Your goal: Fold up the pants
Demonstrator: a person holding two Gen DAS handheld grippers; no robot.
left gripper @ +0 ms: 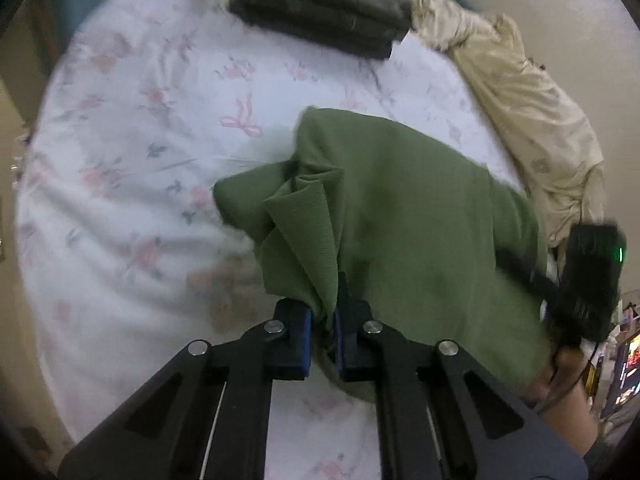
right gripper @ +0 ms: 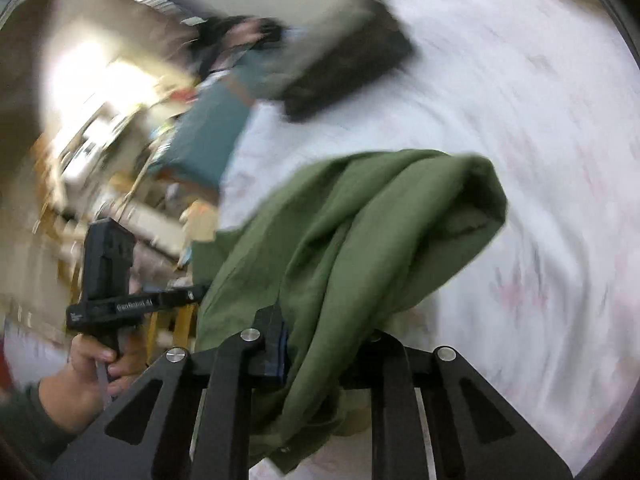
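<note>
Green pants [left gripper: 408, 224] hang bunched over a bed with a white floral sheet [left gripper: 132, 152]. My left gripper [left gripper: 323, 330] is shut on a gathered edge of the pants, its blue pads pinching the cloth. In the right wrist view the pants [right gripper: 360, 240] drape over my right gripper [right gripper: 316, 344], which is shut on them; the right finger is hidden under the cloth. The right gripper's body shows at the right edge of the left wrist view [left gripper: 588, 280], and the left gripper's body [right gripper: 108, 280] shows in the right wrist view, held by a hand.
A stack of dark folded clothes [left gripper: 320, 0] lies at the far end of the bed. A cream quilt [left gripper: 532, 112] lies bunched along the right side by the wall. Blurred room clutter [right gripper: 100, 140] lies beyond the bed's left edge.
</note>
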